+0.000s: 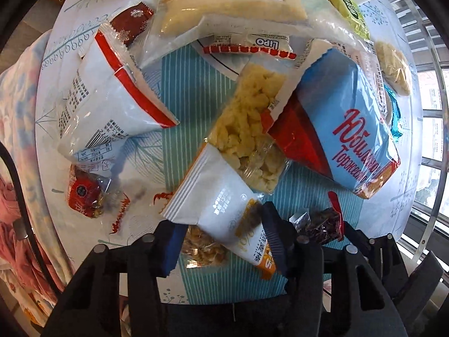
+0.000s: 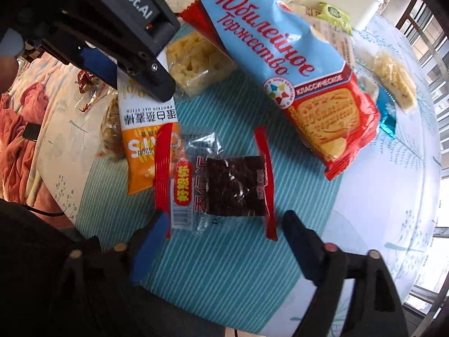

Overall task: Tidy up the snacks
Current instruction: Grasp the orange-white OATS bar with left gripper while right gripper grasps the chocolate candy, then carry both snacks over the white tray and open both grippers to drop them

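Observation:
My left gripper (image 1: pixel 221 244) straddles the orange end of a white and orange oat stick packet (image 1: pixel 224 210); its jaws stand apart around it, and I cannot tell whether the pads touch. The packet also shows in the right wrist view (image 2: pixel 143 132), under the left gripper's body (image 2: pixel 112 19). My right gripper (image 2: pixel 224 233) is open, just short of a dark cake in a clear red-edged wrapper (image 2: pixel 224 185) that lies flat on the table. A clear pack of yellow puffs (image 1: pixel 249 134) lies ahead of the oat packet.
A big blue and red biscuit pack (image 2: pixel 294 67) lies on the round table with a teal striped cloth (image 2: pixel 224 266). White and red packets (image 1: pixel 112 98), a LiPO pack (image 1: pixel 252 45) and small candies (image 1: pixel 84 193) lie around. A window railing (image 1: pixel 432 112) stands at the right.

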`<state>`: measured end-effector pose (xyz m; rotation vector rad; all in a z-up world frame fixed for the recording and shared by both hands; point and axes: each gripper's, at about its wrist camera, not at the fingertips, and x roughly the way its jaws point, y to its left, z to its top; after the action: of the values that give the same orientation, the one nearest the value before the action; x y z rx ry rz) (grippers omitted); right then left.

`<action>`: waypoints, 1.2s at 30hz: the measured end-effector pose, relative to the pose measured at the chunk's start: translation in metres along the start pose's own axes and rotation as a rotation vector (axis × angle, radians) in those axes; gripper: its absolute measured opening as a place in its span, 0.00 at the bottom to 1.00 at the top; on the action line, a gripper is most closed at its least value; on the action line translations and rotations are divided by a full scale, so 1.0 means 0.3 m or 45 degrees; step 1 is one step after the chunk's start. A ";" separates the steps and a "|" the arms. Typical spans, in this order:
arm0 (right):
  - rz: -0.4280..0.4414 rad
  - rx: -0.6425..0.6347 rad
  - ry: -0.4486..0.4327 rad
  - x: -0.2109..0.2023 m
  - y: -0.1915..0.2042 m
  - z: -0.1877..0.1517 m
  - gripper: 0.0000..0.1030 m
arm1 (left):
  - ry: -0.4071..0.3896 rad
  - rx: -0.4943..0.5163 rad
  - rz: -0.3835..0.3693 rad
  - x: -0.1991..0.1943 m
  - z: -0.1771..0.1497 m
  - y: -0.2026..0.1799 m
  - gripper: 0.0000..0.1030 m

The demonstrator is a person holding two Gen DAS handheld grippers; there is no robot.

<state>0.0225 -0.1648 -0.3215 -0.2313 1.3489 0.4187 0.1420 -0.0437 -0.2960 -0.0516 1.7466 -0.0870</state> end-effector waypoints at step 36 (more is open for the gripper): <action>-0.015 0.084 -0.317 -0.336 0.012 0.068 0.42 | -0.340 0.083 -0.113 -0.399 -0.172 0.042 0.19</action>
<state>0.0229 -0.1694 -0.2187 -0.1272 1.1148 0.3793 0.1126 -0.0195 -0.1706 -0.0891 1.4733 -0.1935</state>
